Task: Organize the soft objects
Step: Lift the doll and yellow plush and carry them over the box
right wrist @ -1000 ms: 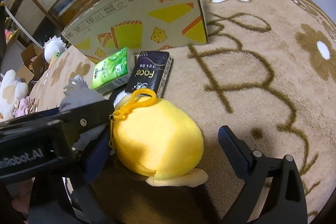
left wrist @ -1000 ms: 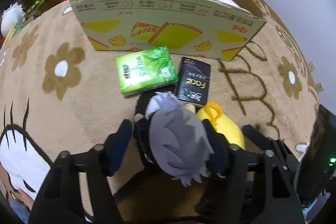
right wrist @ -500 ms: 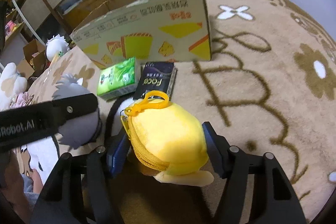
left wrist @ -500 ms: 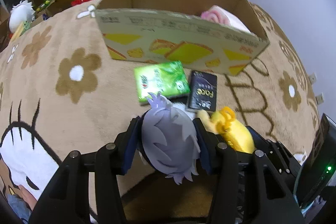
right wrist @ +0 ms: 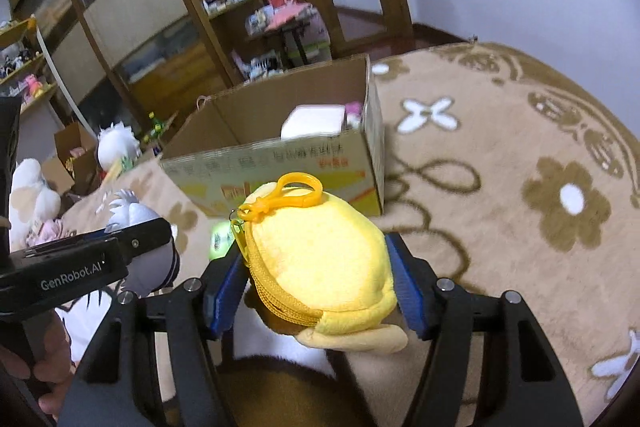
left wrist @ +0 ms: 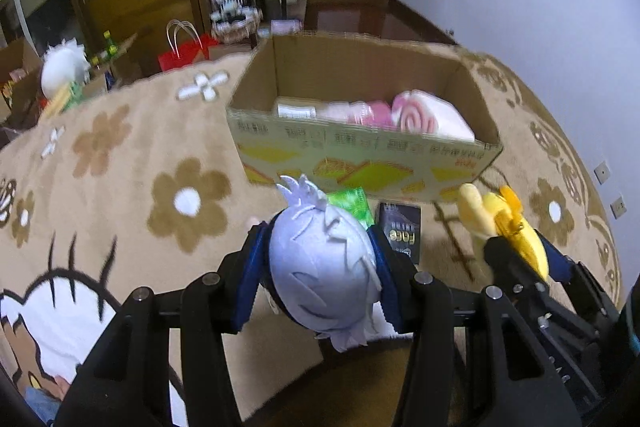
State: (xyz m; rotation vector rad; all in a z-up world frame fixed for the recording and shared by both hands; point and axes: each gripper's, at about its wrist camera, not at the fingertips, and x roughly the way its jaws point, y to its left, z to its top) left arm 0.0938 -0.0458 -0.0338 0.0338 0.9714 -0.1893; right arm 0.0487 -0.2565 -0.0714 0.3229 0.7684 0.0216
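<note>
The left gripper [left wrist: 322, 259] is clenching a soft doll with a pale grey felt head and spiky hair [left wrist: 320, 263]; its blue pads [left wrist: 250, 279] are pressing into both sides of the head. The right gripper [right wrist: 316, 275] is grasping a round yellow plush pouch with a zipper and an orange plastic clip [right wrist: 320, 255], and its pads are squeezing the two flanks. Both sets of jaws have just been closing, each with its toy between them. Both toys are hanging above the beige carpet with brown flowers [left wrist: 120, 155], near the front wall of the open cardboard box with yellow printing [left wrist: 360, 155], but not yet over it.

The box is already holding a pink and white rolled plush [left wrist: 420, 115] and a white packet [left wrist: 296, 107] toward its right side; its left part is looking free. A green tissue pack [left wrist: 352, 201] and a black pack [left wrist: 400, 227] are lying on the carpet in front of the box.

I think the step in hand is carrying both toys into the box. To do it well, each toy should clear the front rim before it is going down. The doll could go to the free left part, and the pouch beside the pink plush. The grippers are very close together, so entering one after the other seems safer. The jaws should open only when each toy is low inside.
</note>
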